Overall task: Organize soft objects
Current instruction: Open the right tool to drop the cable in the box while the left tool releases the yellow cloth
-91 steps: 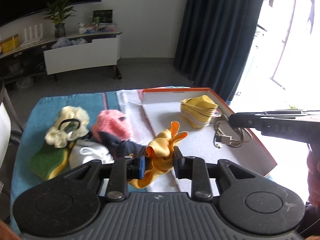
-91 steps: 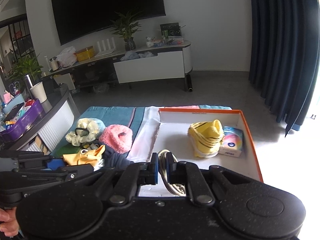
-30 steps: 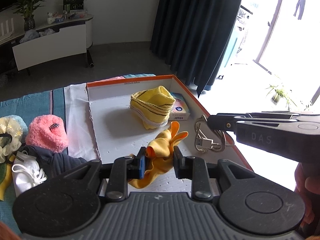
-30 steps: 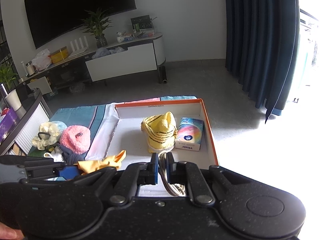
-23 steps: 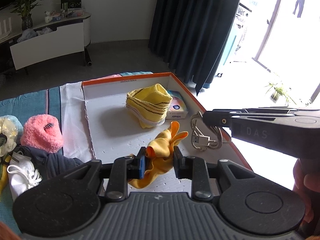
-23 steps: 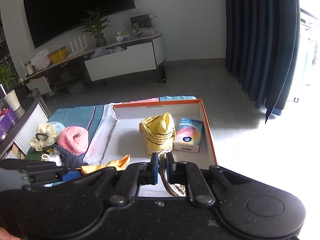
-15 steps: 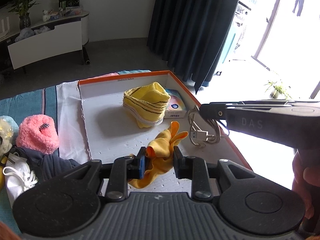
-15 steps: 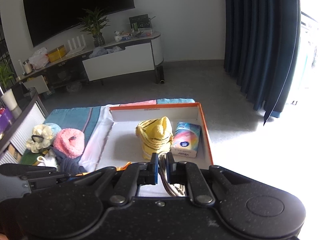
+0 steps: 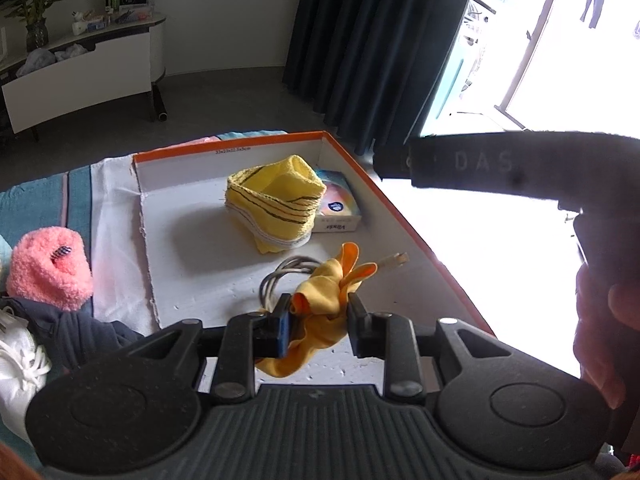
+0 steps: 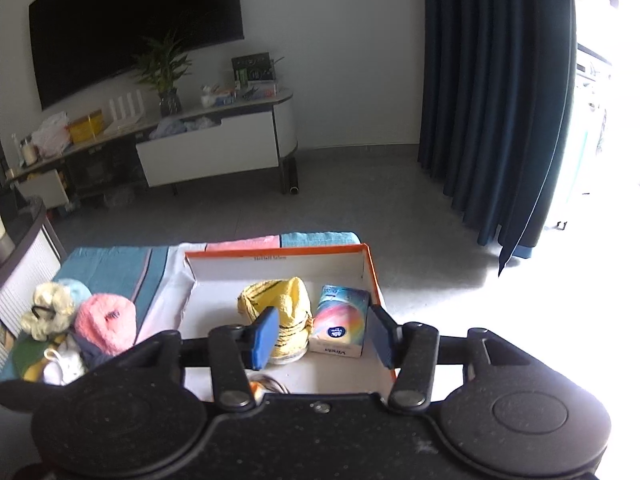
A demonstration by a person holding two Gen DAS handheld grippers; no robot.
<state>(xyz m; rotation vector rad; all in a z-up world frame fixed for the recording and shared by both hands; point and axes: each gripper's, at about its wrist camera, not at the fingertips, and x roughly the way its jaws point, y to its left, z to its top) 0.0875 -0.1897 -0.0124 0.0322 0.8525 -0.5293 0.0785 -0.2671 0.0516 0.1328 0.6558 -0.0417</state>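
Two handheld grippers are being worked over an orange-rimmed box (image 9: 404,216) of soft things.

Left wrist view: an orange-yellow cloth (image 9: 320,300) is being pinched by the left gripper (image 9: 316,320), whose jaws are easing apart, just above the near end of the box floor. A coiled cable (image 9: 276,280) is lying in the box right behind the cloth. A folded yellow towel (image 9: 276,204) is resting mid-box, with a tissue pack (image 9: 340,212) touching its right side. Left of the box, a pink fuzzy piece (image 9: 48,272) is lying on the table cloth.
Right wrist view: the right gripper (image 10: 322,336) is being held above the box's near end, its jaws spreading with nothing gripped between them; the towel (image 10: 280,304) and tissue pack (image 10: 340,320) are seen beyond.
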